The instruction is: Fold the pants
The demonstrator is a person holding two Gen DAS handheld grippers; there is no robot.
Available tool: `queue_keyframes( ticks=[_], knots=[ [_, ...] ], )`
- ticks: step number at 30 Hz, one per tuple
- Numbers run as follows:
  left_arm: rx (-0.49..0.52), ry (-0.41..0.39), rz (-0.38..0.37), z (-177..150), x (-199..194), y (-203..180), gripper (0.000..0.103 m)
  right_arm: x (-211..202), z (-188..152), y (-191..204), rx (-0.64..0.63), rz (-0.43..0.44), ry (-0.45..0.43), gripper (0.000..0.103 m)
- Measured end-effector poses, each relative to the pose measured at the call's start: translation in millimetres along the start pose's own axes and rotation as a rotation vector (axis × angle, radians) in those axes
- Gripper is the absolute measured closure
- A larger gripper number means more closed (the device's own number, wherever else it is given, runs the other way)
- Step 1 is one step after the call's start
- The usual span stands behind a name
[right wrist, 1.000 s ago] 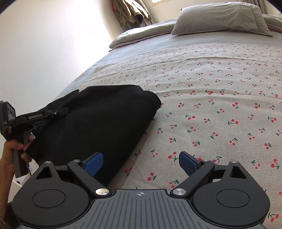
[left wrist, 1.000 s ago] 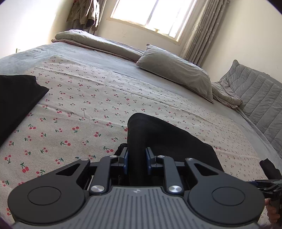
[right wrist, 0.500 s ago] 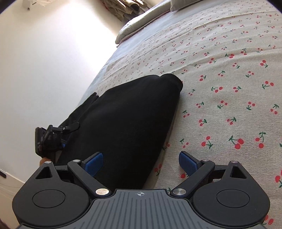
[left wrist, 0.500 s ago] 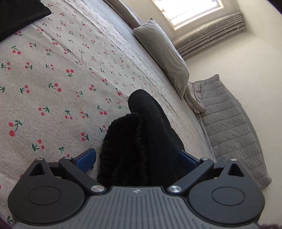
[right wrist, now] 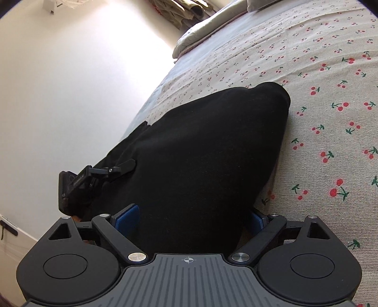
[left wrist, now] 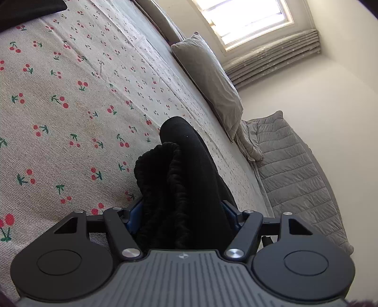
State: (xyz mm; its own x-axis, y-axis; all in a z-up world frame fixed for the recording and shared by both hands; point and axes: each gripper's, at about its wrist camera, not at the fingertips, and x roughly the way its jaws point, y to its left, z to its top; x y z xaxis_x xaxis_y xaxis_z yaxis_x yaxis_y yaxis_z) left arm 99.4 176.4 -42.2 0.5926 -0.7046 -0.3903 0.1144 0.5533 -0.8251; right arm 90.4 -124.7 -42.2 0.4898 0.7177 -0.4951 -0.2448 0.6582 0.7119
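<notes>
Black pants (right wrist: pixel 200 153) lie folded on the cherry-print bedspread (right wrist: pixel 330 82). In the left wrist view a bunched, ribbed edge of the pants (left wrist: pixel 170 184) sits between the blue pads of my left gripper (left wrist: pixel 182 212), whose jaws stand open around the cloth. In the right wrist view my right gripper (right wrist: pixel 191 219) is open, with the folded pants between its blue pads. The left gripper (right wrist: pixel 94 177) also shows there at the pants' left edge, near the bedside.
A grey pillow (left wrist: pixel 208 70) and a quilted grey blanket (left wrist: pixel 295 177) lie at the head of the bed under a window (left wrist: pixel 248 19). A white wall (right wrist: pixel 70 82) runs beside the bed. Another dark garment (left wrist: pixel 23 9) lies at the top left corner.
My left gripper has opened from shut on the pants and its view tilted. My right gripper has moved forward, so the folded pants now lie between its pads.
</notes>
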Motion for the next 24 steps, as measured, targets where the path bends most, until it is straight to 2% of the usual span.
queue_keyframes(
  ticks=[1,4,6,10,17,24],
  knots=[
    [-0.012,-0.01,-0.011,-2,-1,0,0.042,0,1,-1,0.014,-0.017,-0.01,0.039],
    [-0.027,-0.039,-0.025,-5,-2,-6,0.047,-7,6,-3,0.04,-0.012,-0.032,0.056],
    [-0.032,-0.055,-0.026,-9,-1,-12,0.049,-14,10,0,0.02,-0.013,-0.051,0.061],
    [-0.058,-0.066,-0.054,-11,19,-26,0.052,-34,22,-4,0.001,-0.017,-0.096,0.063],
    [-0.036,-0.058,-0.11,-14,90,-68,0.054,-85,53,-43,0.035,-0.049,-0.174,0.063],
    [-0.063,-0.068,-0.185,-27,157,-100,0.054,-139,79,-87,0.082,-0.097,-0.313,0.063]
  ],
)
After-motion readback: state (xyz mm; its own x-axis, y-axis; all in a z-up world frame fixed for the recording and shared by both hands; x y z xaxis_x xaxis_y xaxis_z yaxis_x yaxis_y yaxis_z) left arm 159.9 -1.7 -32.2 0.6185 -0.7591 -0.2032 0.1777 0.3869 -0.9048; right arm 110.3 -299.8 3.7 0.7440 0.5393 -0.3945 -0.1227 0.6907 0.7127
